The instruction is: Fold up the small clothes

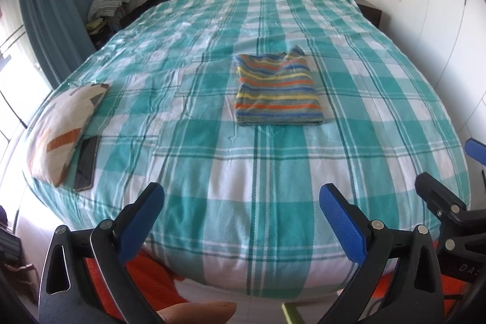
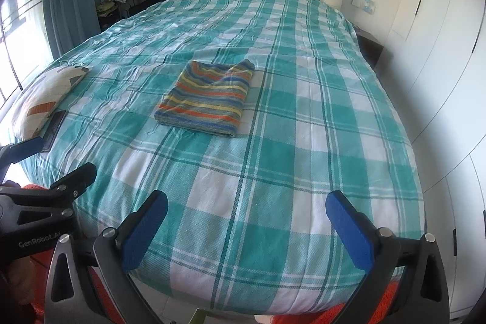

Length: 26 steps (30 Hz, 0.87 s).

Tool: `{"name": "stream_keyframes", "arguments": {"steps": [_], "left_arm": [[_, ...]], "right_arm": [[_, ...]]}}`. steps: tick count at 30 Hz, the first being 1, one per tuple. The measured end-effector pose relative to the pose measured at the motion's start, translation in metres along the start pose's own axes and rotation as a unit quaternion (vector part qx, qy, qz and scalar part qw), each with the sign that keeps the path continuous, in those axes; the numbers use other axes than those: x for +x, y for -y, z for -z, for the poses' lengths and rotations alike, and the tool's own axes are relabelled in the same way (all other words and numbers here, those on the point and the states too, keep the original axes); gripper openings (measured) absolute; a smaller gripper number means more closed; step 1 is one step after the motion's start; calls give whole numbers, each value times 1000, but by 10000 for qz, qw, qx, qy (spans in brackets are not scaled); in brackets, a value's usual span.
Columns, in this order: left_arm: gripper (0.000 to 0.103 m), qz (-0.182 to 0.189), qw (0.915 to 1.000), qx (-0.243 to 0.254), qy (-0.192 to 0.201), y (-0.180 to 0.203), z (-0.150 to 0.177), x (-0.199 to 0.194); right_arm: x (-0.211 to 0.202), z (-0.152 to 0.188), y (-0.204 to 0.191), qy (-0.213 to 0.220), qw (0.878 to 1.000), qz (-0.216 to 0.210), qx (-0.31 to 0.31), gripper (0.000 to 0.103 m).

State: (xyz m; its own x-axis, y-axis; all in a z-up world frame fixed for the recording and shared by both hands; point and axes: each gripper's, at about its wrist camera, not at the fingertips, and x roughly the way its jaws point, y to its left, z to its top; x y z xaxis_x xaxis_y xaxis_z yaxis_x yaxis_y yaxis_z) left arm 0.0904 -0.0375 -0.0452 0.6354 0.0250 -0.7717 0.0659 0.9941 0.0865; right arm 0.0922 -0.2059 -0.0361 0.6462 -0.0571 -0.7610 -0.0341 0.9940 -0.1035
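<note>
The striped garment lies on the bed, folded into a neat rectangle, well ahead of both tongs and about in the middle of the checked cover. From the left tongs it sits ahead and a little to the right; from the right tongs it sits ahead and to the left. I judge that the folding of this piece is finished or nearly finished, because the edges are lined up, only one far corner stands a bit raised.

What could go wrong from here: if the tongs reach in again and pinch only the top layer, the fold may open and the rectangle will lose its shape. The cover is soft and wrinkled, so a low approach could catch the cover together with the garment and drag both. The raised far corner could also flip over if something pushes it.

To the left of the left tongs, a patterned pillow and a dark phone lie near the bed edge; a wide sweep to that side could knock the phone off.

Both tongs have their blue pads spread wide apart. They hold nothing and touch nothing, and they hang above the near edge of the bed, side by side.
</note>
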Motion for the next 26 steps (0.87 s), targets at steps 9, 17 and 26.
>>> {"name": "stream_keyframes", "arguments": {"steps": [9,17,26], "left_arm": [[102,-182,9996,-83,185,-7,-10,-27],[102,-109,9993,-133,333,-9,-11,-36],[102,-120,9993,-148,331,-8,-10,-35]], "right_arm": [[-32,-4,9,121,9996,-164,170,103],[-42,-5,18,226,9995,-33,238,103],[-37,-2,17,179,9994,-96,266,103]]}}
